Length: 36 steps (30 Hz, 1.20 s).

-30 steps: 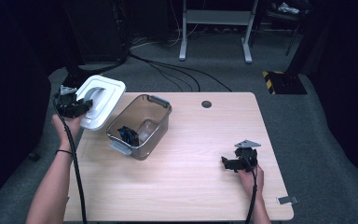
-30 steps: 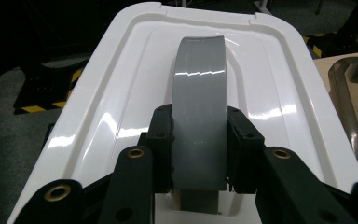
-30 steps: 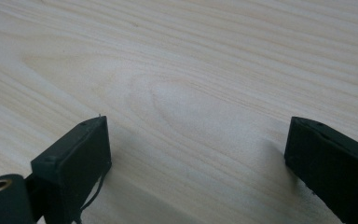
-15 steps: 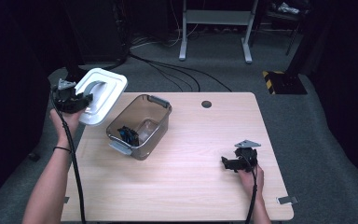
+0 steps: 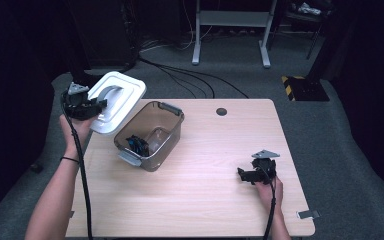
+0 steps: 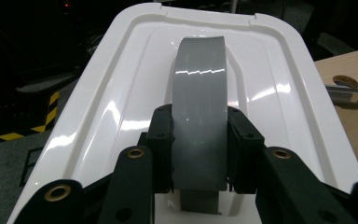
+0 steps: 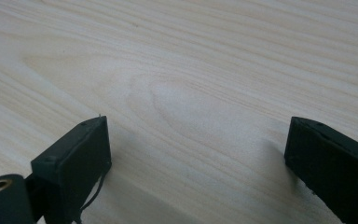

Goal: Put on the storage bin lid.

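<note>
Dark floor with loose cables and a white frame stand lies beyond the light wooden surface [image 5: 205, 165]. Landmark: clear container [image 5: 152, 134], open-topped, standing on the surface toward its far left part, grey latches at both short ends, a small black-and-blue object [image 5: 137, 144] inside near its near-left end. White lid [image 5: 116, 101] is held in the air just left of the container and beyond its far-left corner, tilted, off the surface, overhanging the surface's left edge. Left gripper [image 5: 91, 106] sits at the lid's left side; in the left gripper view its two fingers [image 6: 162, 144] are clamped on the lid's grey handle [image 6: 199, 107], one pad pressed on each side of the strap near its lower end, the strap running up between them over the white lid [image 6: 121, 102]. Right gripper [image 5: 245, 175] rests well to the right of the container, near the surface's near-right part; its fingers [image 7: 77, 154] stand wide apart with bare wood between them, holding nothing.
</note>
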Each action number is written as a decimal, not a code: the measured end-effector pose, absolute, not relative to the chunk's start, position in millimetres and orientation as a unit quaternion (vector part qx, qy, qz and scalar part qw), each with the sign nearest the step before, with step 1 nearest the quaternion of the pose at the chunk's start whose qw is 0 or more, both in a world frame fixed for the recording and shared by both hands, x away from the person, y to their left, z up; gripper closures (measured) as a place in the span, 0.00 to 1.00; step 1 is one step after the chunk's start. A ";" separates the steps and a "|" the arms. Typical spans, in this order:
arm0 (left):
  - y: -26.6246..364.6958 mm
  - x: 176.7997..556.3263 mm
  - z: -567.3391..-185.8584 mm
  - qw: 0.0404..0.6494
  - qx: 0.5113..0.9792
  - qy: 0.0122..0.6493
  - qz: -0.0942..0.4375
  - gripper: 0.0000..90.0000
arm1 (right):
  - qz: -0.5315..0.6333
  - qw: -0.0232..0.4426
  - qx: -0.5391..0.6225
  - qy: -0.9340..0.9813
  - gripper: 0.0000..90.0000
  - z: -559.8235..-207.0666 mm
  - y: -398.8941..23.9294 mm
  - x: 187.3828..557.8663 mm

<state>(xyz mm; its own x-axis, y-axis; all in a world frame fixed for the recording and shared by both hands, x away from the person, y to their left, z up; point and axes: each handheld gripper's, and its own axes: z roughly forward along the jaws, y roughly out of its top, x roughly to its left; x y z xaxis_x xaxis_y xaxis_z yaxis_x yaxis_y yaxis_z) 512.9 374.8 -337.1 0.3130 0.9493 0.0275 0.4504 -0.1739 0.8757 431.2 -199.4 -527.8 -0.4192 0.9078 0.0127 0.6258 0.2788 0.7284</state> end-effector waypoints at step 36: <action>302.8 507.1 -340.3 0.388 0.763 0.471 0.214 0.75 | 0.337 0.209 0.497 0.772 0.07 -527.8 -199.3 431.2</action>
<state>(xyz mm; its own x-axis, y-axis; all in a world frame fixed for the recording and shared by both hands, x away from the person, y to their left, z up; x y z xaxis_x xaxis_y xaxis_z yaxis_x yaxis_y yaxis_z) 507.1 302.8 -340.3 0.4640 0.8850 -0.0392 0.5528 -0.2547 0.7934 431.2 -199.3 -527.8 -0.4192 0.9078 0.0119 0.6256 0.2793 0.7285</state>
